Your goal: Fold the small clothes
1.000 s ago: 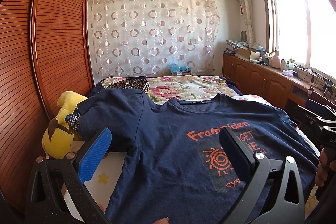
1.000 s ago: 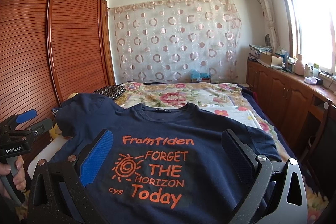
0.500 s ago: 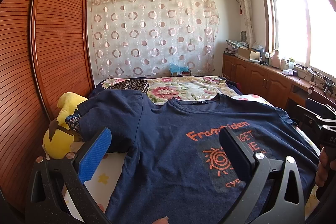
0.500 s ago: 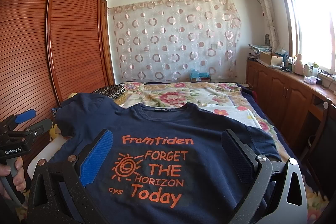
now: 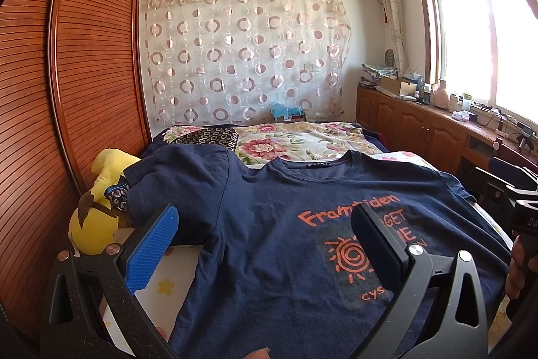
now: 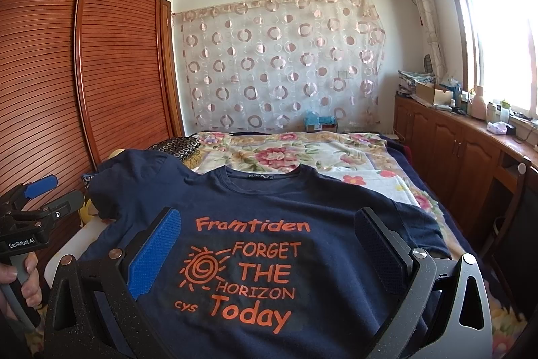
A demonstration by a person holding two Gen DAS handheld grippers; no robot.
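The navy T-shirt [image 6: 275, 244] lies spread face up on the bed, straight ahead of and below both of my grippers, collar at the far end. From my right gripper [image 6: 265, 244] I read the whole orange print, "Framtiden FORGET THE HORIZON Today"; from my left gripper [image 5: 265, 241] its right finger [image 5: 376, 244] covers half the words. Only the left view shows the yellow plush toy [image 5: 97, 217] tucked against the shirt's left sleeve, just beyond my blue pad [image 5: 151, 251]. Only the right view shows my left hand [image 6: 23, 278] gripping its handle. Both grippers stand wide apart with nothing between the fingers, poised over the shirt's lower part.

The sleeve to my left runs close to the slatted wardrobe [image 5: 67, 90]. To my right, the other sleeve sits near the bed edge, with wooden cabinets [image 6: 454, 150] beyond a gap. Past the collar, the floral bedspread [image 6: 302, 153] lies open.
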